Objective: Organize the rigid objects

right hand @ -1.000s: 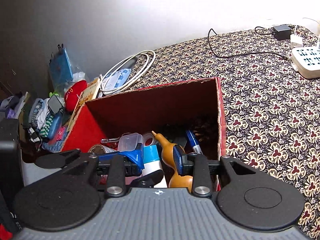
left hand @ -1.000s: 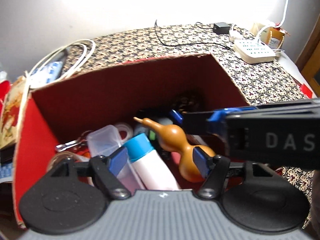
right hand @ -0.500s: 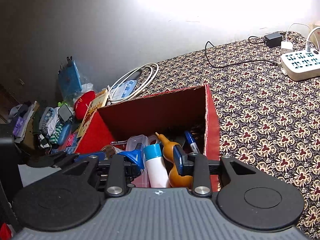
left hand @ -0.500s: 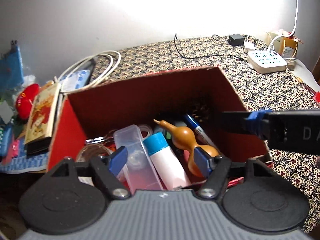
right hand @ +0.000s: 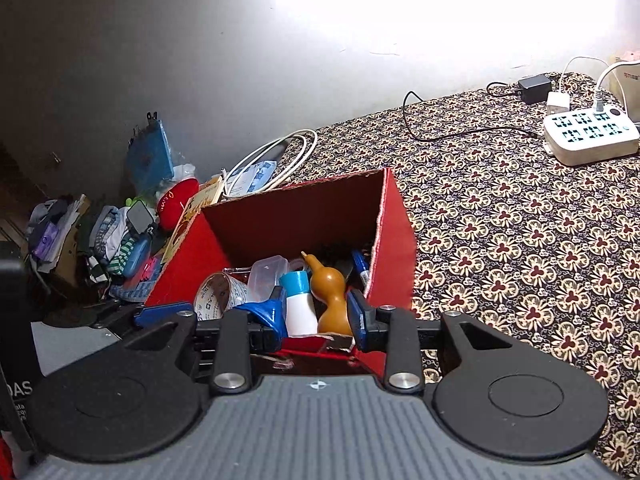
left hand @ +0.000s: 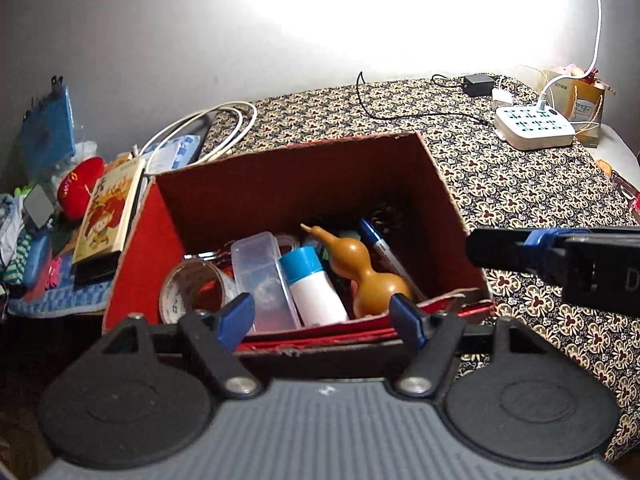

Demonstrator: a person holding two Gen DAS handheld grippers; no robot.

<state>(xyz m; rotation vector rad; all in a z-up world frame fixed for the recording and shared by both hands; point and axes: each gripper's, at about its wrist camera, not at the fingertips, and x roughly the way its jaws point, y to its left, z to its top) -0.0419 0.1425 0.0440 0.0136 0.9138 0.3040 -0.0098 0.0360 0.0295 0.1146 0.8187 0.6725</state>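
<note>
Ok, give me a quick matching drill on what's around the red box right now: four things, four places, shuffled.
Things:
1. gourd
2. book
3. power strip
4. tape roll

Places:
A. on the patterned cloth, far right, away from the box
B. inside the box, at its left end
C. outside the box, leaning by its left wall
D. inside the box, right of the blue-capped bottle

Pairs: 1-D, 2-C, 3-A, 4-B

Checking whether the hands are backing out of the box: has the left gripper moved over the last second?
Yes. The left gripper has pulled back and up from the red box: its fingertips were over the contents before, and now sit at the near rim, jaws open and empty.
</note>
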